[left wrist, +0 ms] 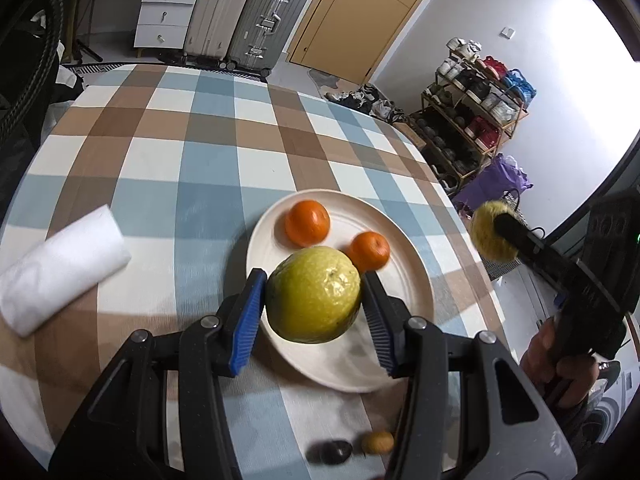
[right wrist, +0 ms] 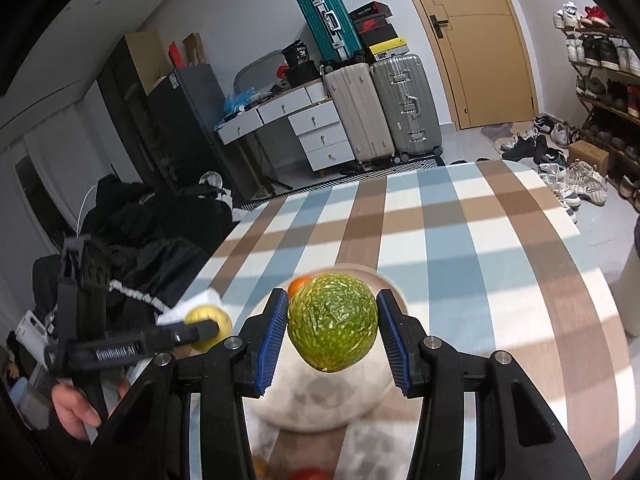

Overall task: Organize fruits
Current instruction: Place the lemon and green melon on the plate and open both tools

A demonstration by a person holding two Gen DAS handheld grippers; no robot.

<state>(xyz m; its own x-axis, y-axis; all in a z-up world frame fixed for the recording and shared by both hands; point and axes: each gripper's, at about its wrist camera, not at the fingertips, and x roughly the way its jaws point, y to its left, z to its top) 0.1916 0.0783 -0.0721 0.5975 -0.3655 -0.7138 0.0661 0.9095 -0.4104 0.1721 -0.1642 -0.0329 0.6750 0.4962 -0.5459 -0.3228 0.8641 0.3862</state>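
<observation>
My left gripper is shut on a round yellow-green fruit, held just above the near part of a cream plate. Two oranges lie on that plate. In the right wrist view my right gripper is shut on a bumpy green fruit above the same plate, and an orange peeks out behind it. Each view shows the other gripper off to the side with its fruit: the right gripper and the left gripper.
The table wears a blue, brown and white checked cloth. A white roll lies at the left. A dark fruit and a small yellow-orange fruit sit near the front edge. Suitcases, drawers and a shoe rack stand beyond the table.
</observation>
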